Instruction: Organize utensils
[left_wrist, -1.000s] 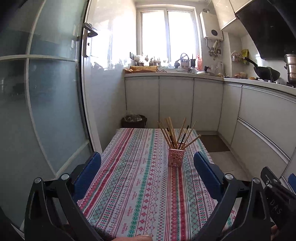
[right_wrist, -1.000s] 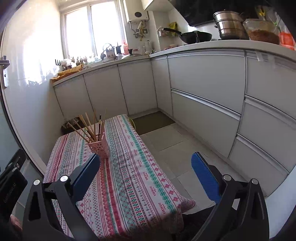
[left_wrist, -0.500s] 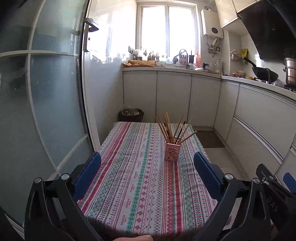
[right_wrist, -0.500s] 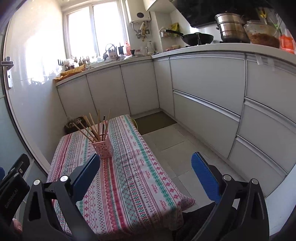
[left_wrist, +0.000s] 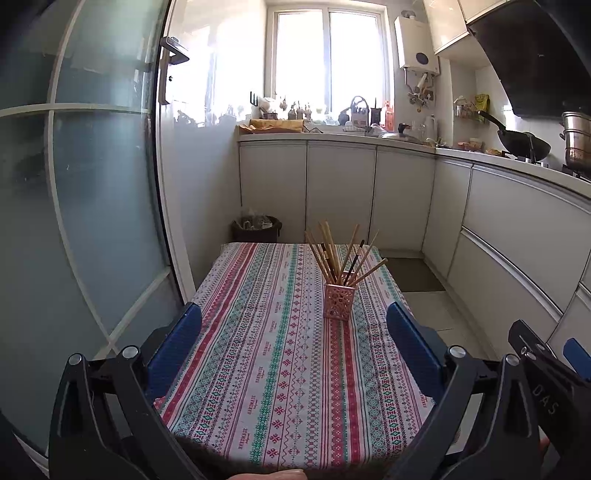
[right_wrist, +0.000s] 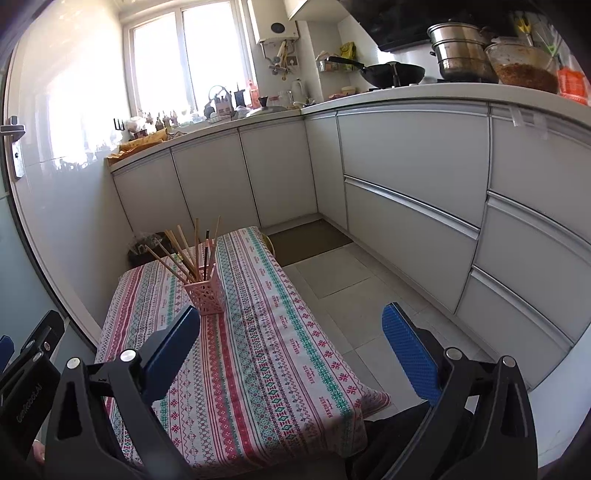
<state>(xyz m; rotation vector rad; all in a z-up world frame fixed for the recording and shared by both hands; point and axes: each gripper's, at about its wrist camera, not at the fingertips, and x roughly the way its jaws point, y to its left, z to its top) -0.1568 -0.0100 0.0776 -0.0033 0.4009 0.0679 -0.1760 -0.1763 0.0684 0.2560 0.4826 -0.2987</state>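
A pink holder (left_wrist: 337, 301) full of chopsticks (left_wrist: 334, 254) stands on a striped tablecloth (left_wrist: 280, 354), far end, right of centre. The left gripper (left_wrist: 294, 334) and right gripper (right_wrist: 290, 326) hang near the table's near edge, both spread wide and empty. Compared with 1 second earlier, the holder looks farther from both.

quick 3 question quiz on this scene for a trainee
1. True or false: the left gripper holds a chopstick.
2. What stands in the pink holder?
3. The holder on the table is: A) upright B) tipped over C) hanging off the edge.

Key: 1. False; both the left and the right gripper are open and empty. 2. Chopsticks, fanned out. 3. A.
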